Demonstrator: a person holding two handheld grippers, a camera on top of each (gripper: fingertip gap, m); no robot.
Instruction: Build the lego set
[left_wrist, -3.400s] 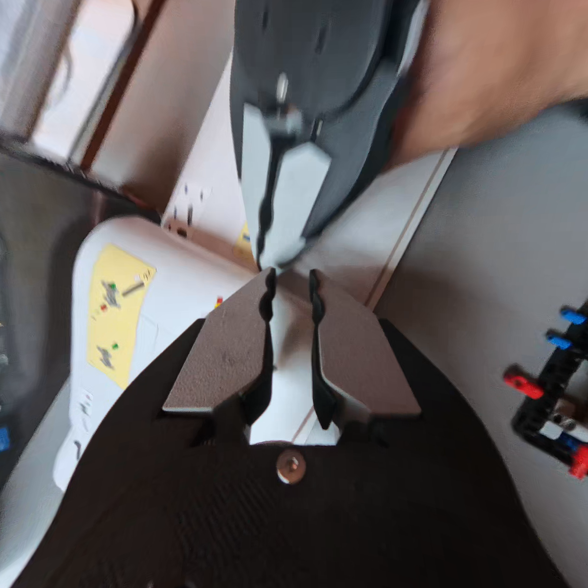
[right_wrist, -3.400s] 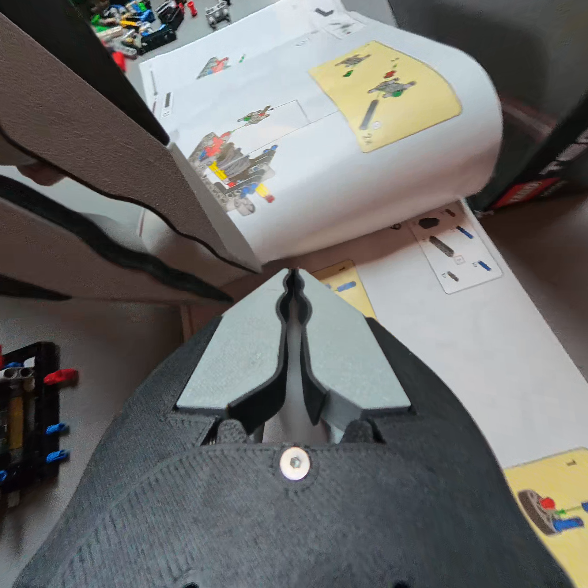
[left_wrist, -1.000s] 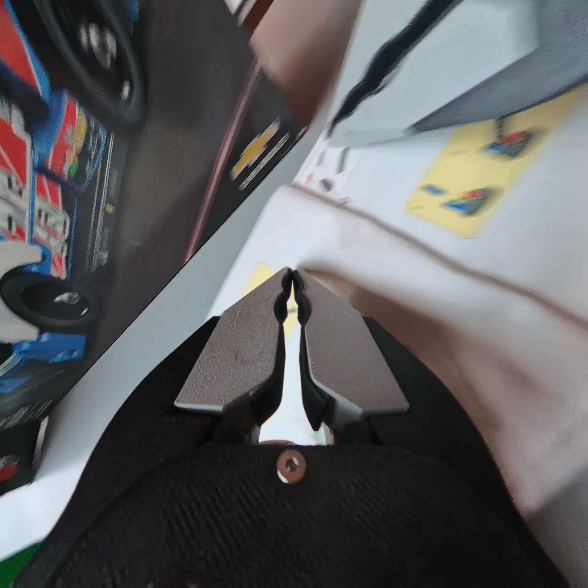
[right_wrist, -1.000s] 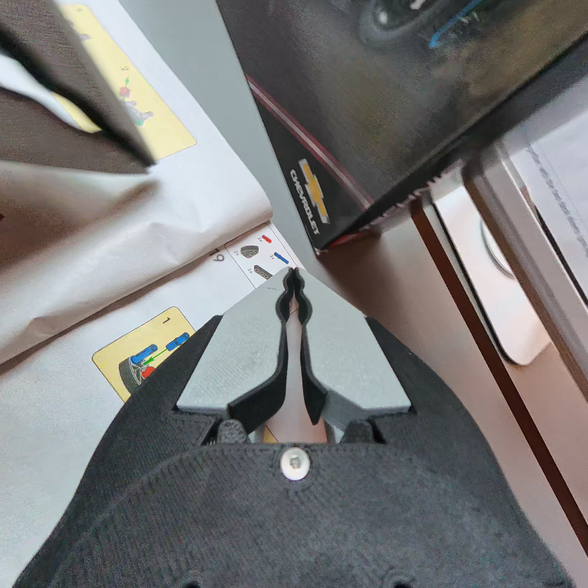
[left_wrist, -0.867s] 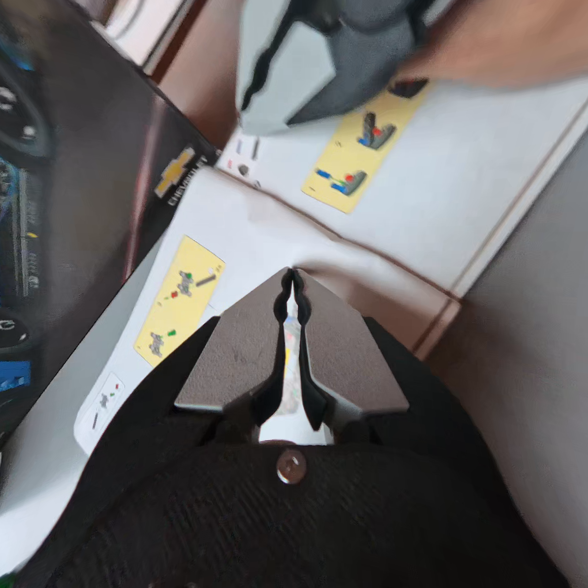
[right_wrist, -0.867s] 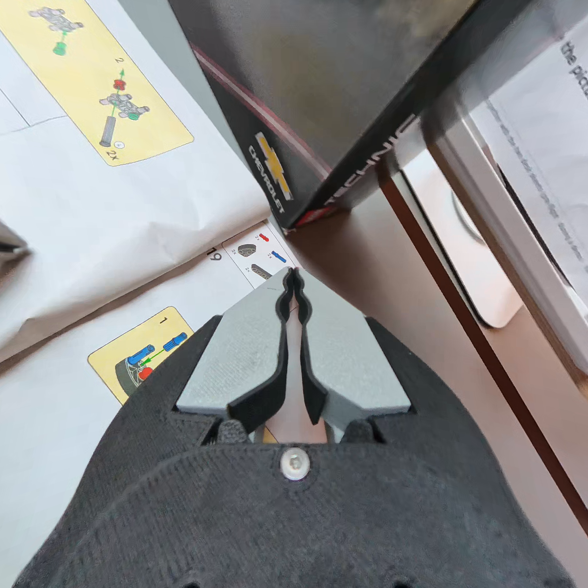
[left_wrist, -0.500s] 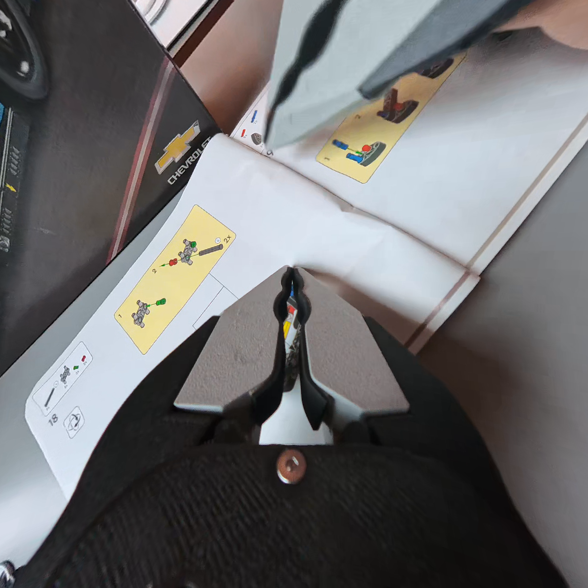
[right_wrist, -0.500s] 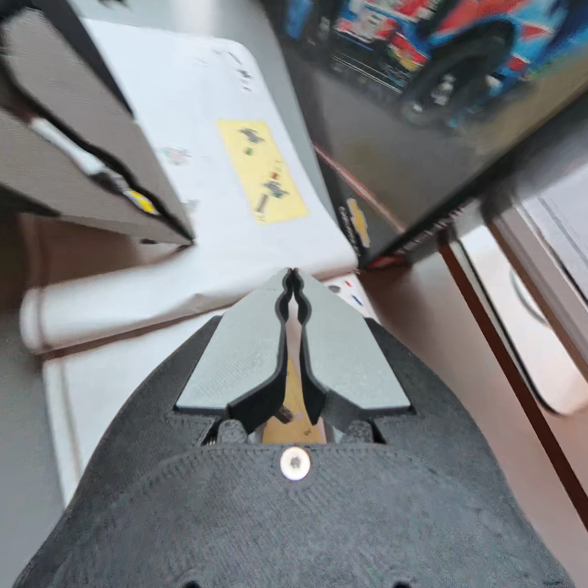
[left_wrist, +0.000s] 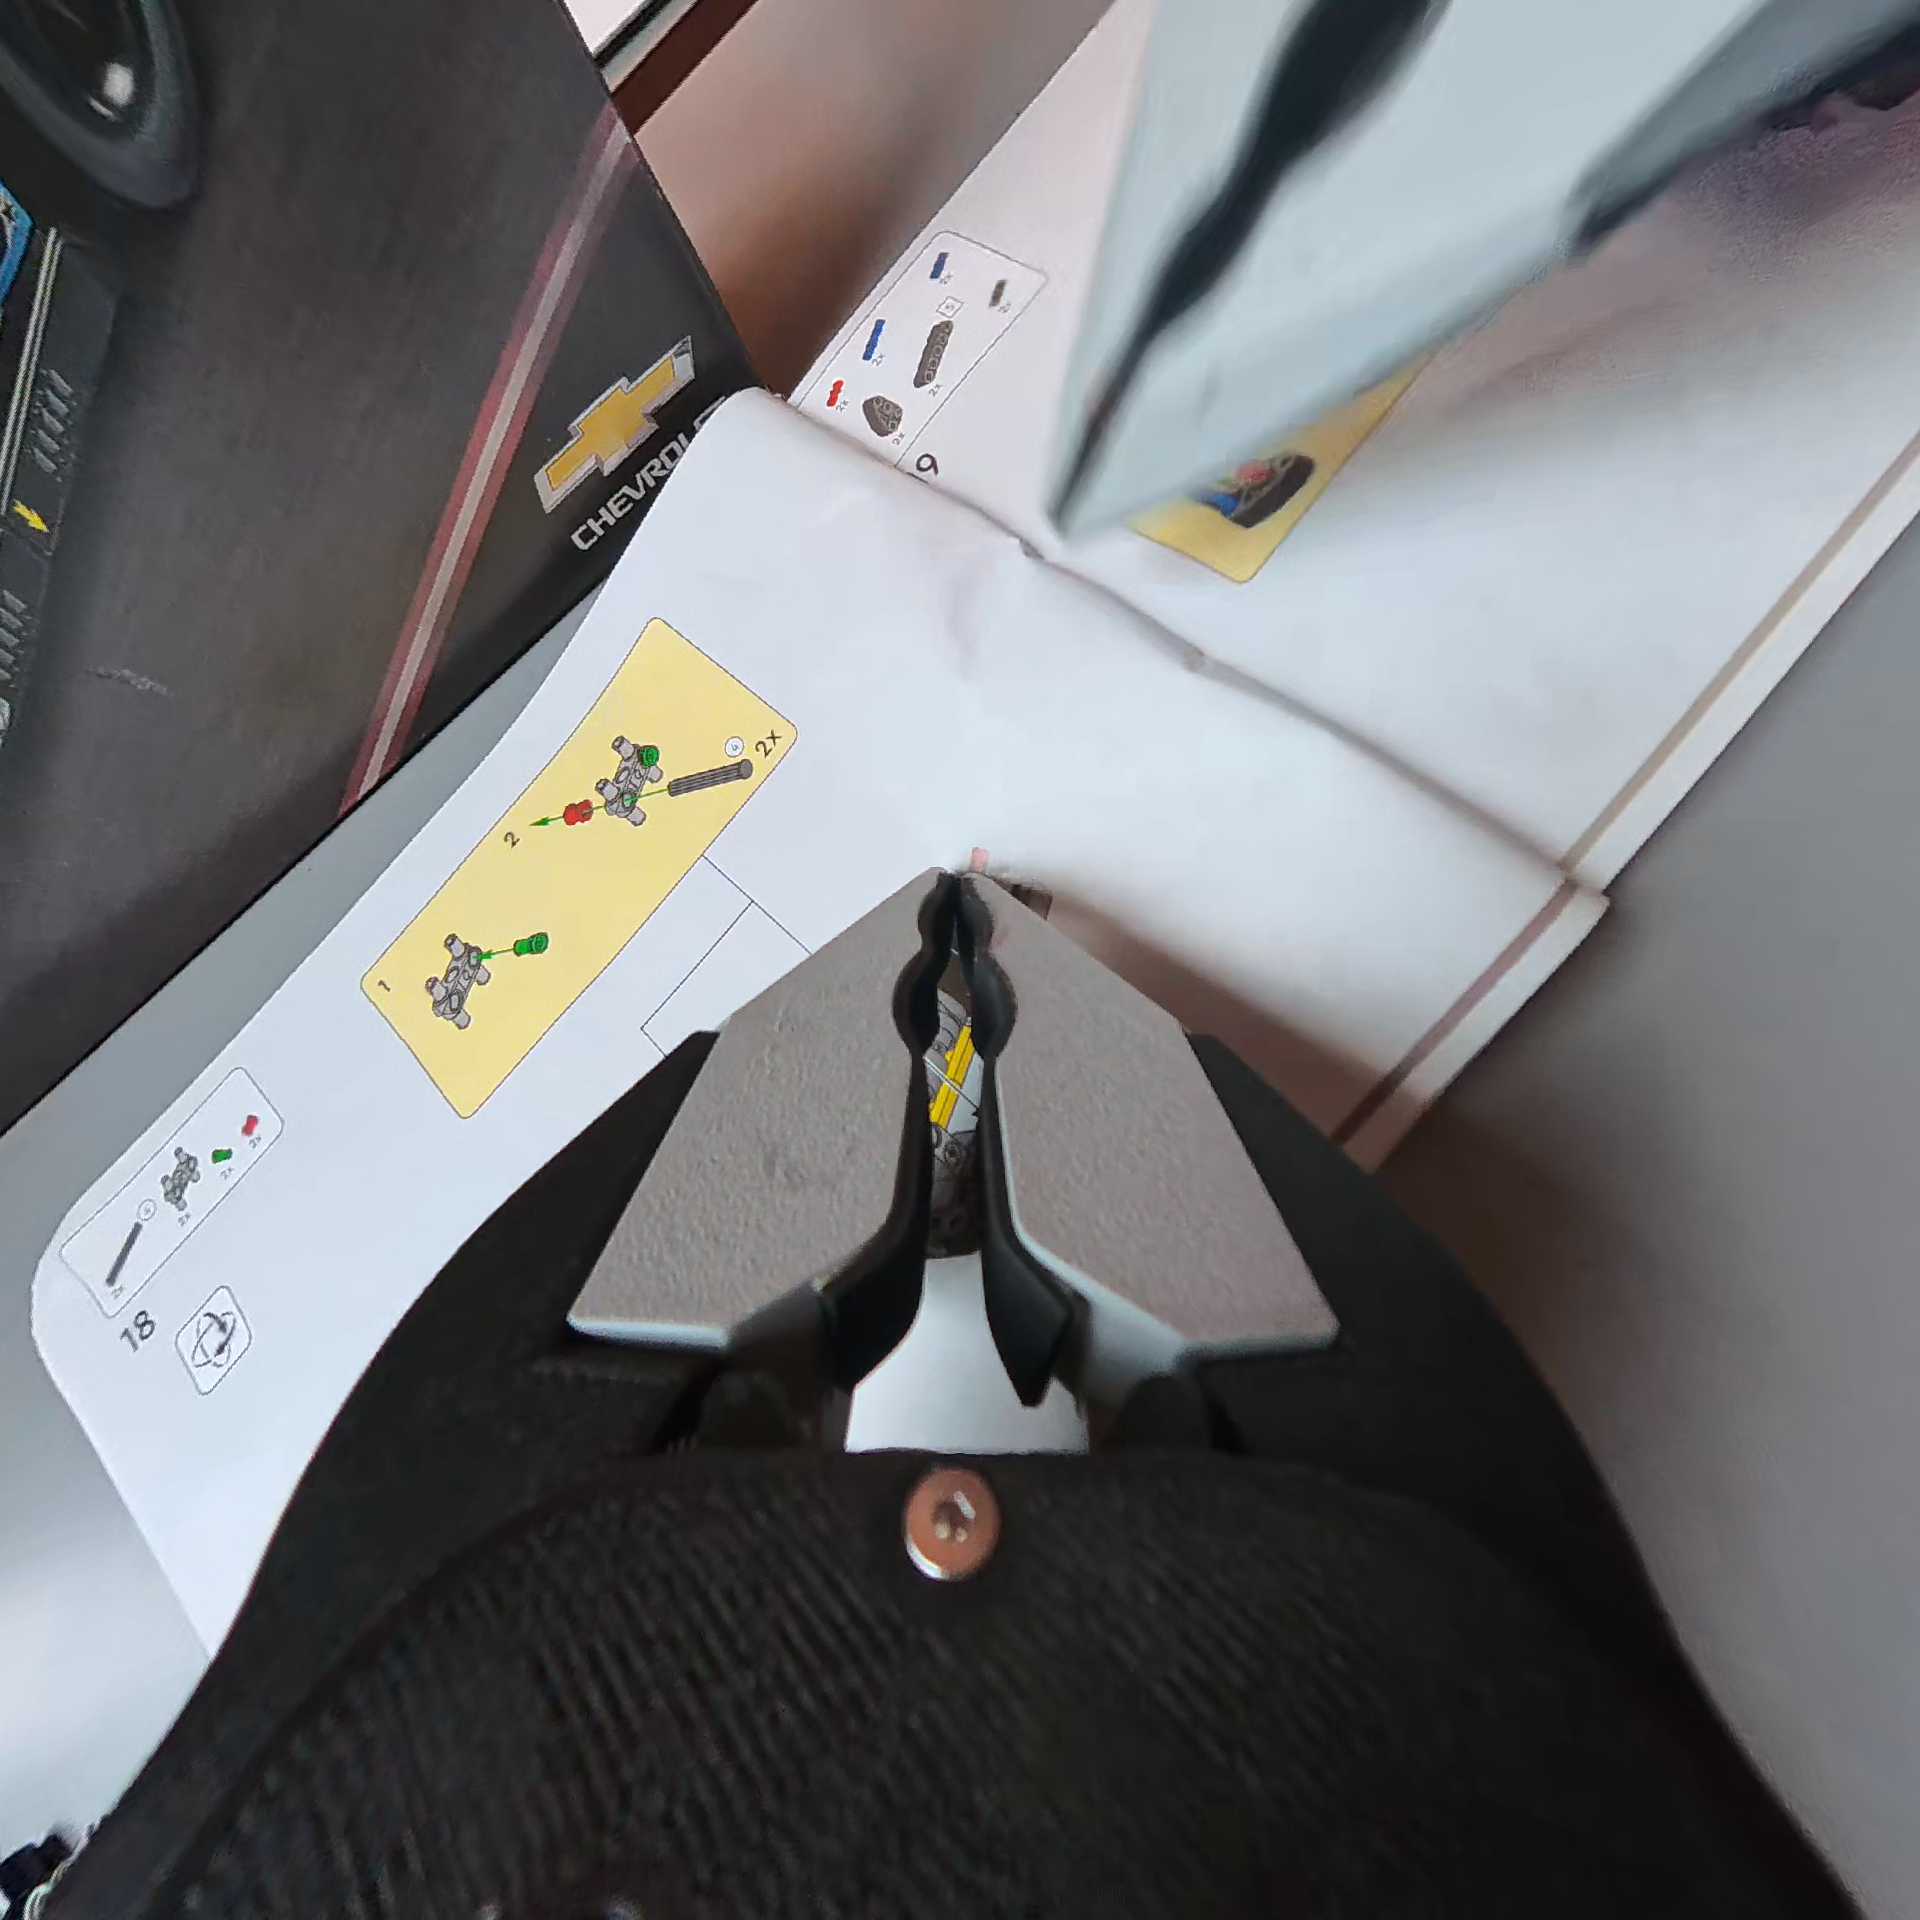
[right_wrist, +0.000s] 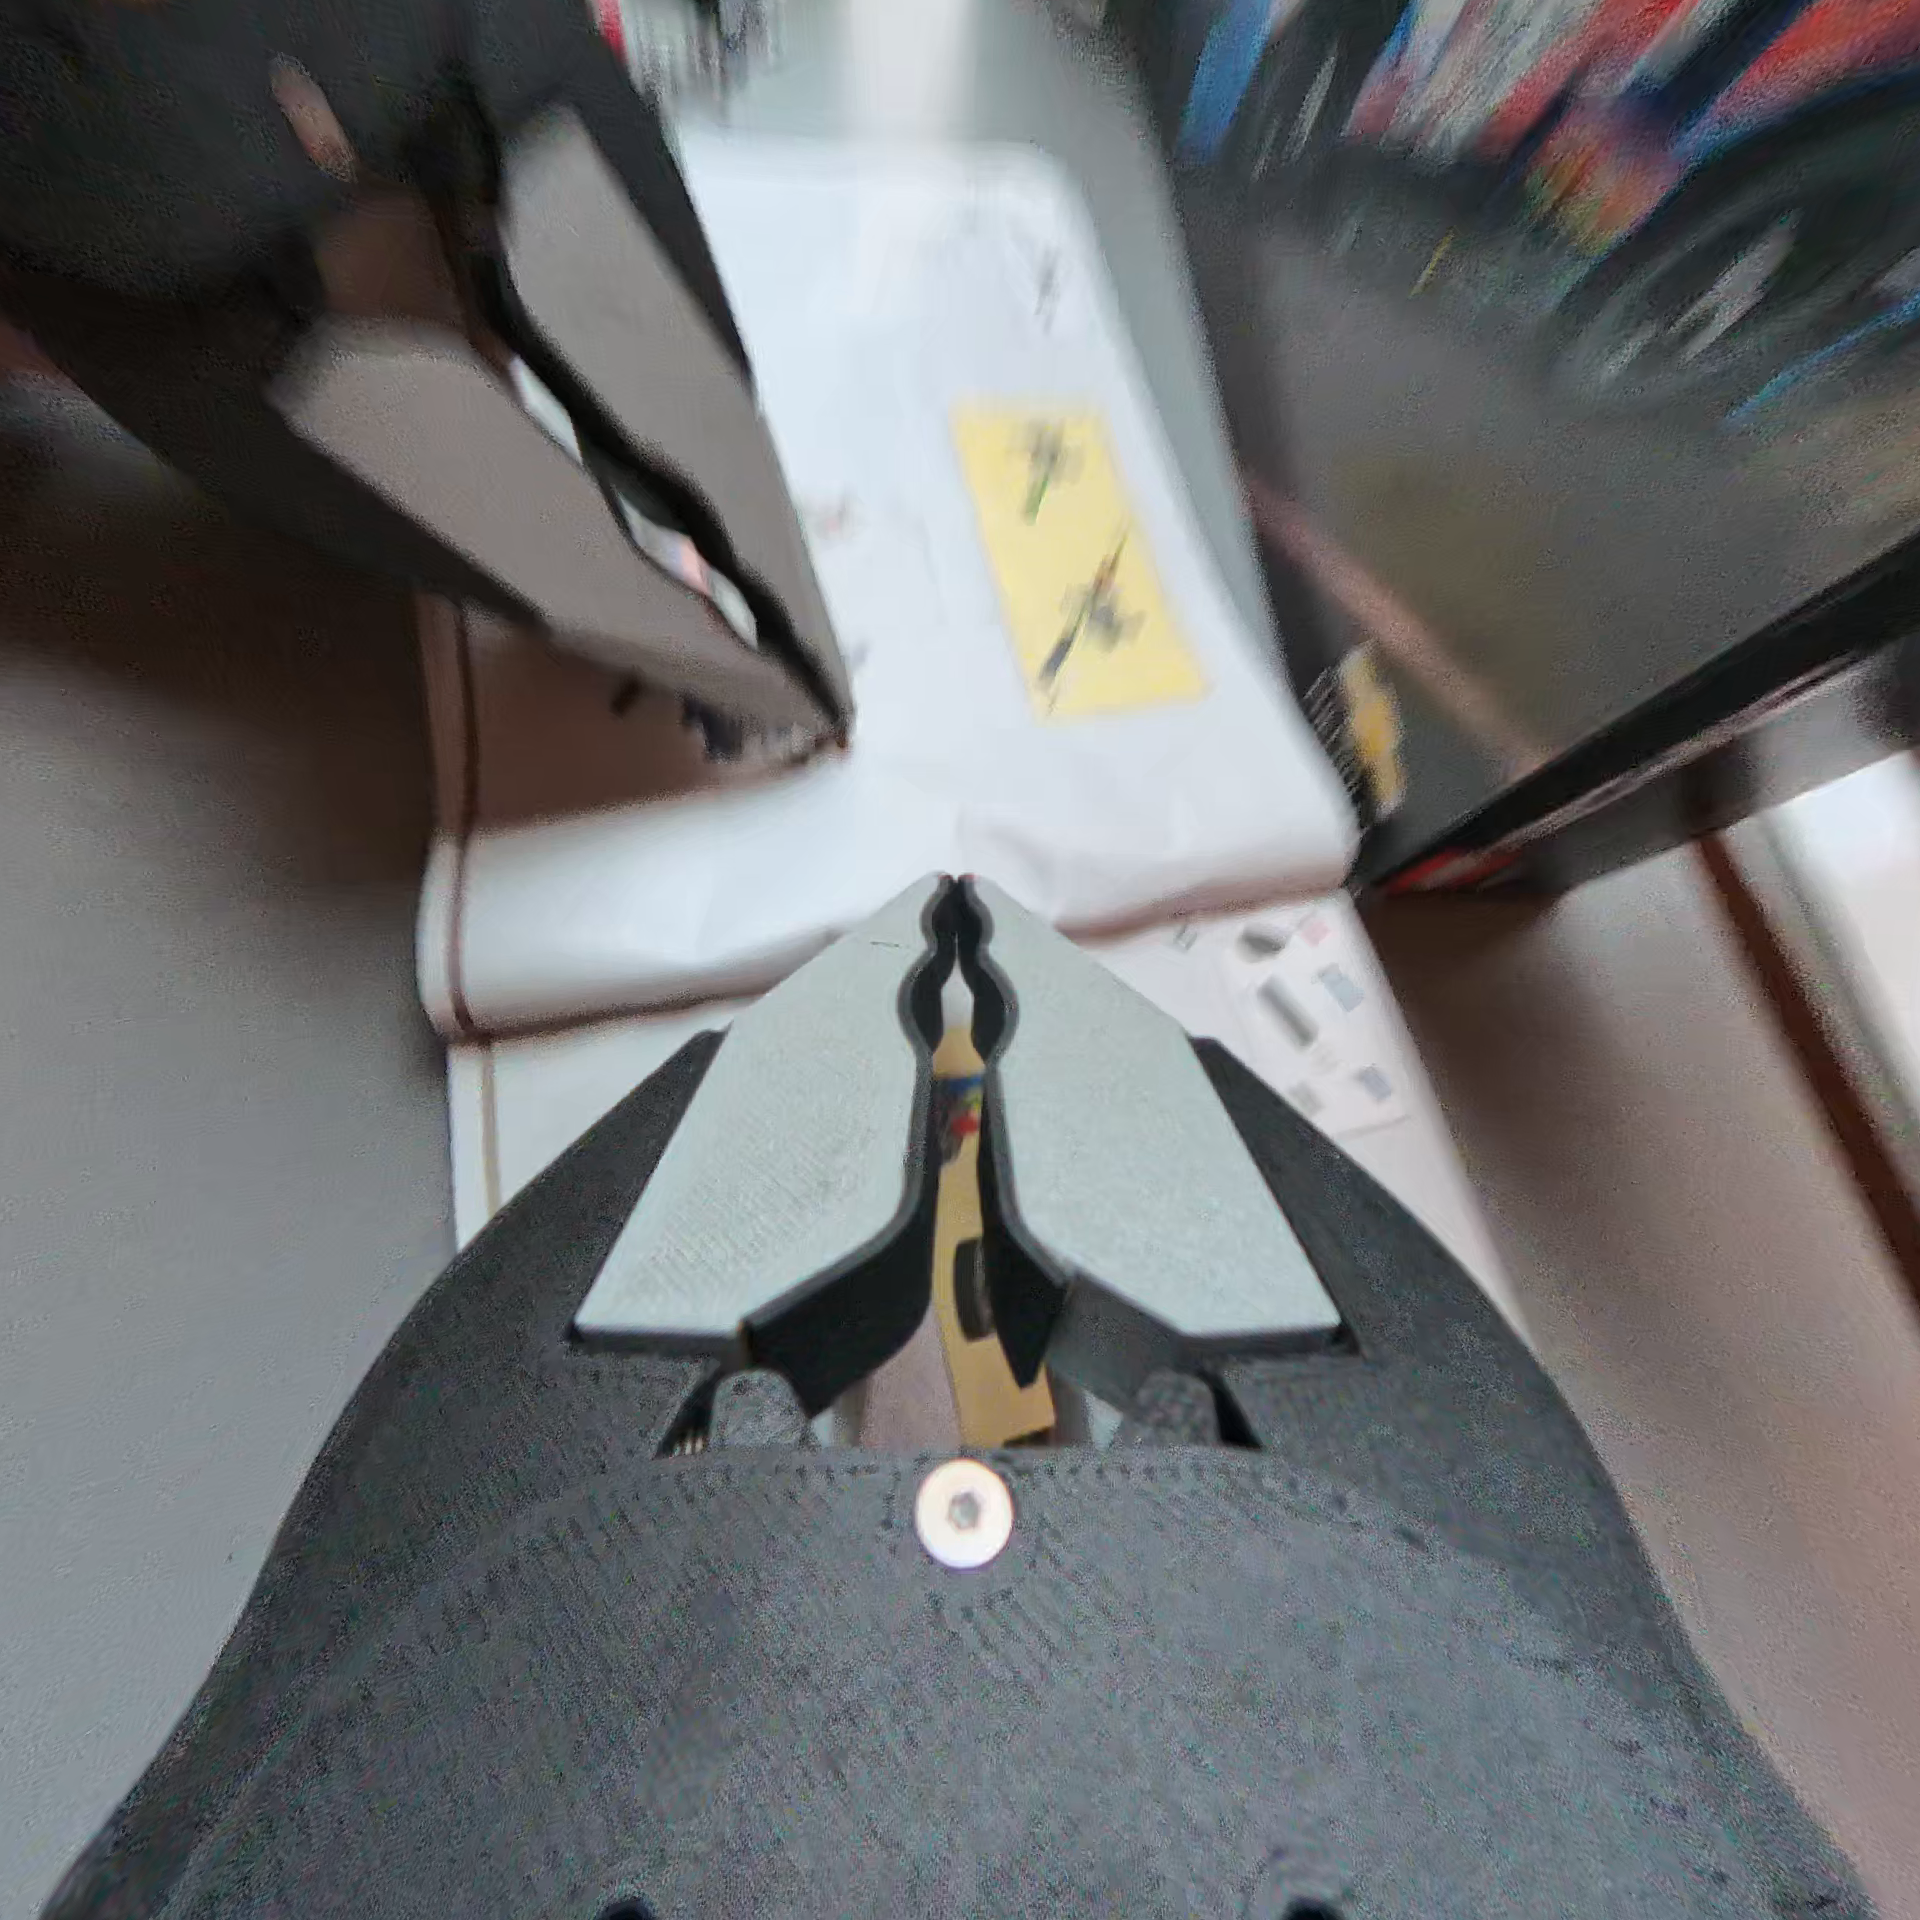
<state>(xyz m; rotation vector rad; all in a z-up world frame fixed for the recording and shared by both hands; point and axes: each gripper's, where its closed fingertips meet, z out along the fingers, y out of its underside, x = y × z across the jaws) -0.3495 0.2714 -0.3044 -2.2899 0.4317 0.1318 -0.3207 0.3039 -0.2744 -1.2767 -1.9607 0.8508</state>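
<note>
Grey desk carries everything; a brown strip of surface shows beyond its far edge. One big dark set box with car artwork stands at the far side, its lower edge right against the booklet. One open instruction booklet lies flat on the desk, two white pages showing, the left page bowed up along the fold. Two yellow step panels in the left wrist view: one on the left page, one on the right page half hidden behind the other claw.

Left claw: brown-faced fingers closed tip to tip, nothing visibly between them, tips down at the left page near the fold; cannot tell if they touch the paper. Right claw: light grey fingers closed tip to tip, holding nothing, over the right page just before the fold. Each claw shows in the other's view, blurred, both closed; they point toward each other across the booklet, near but apart. Right wrist view is heavily motion-blurred.

No loose lego pieces in view; only the box and booklet of the set show.
</note>
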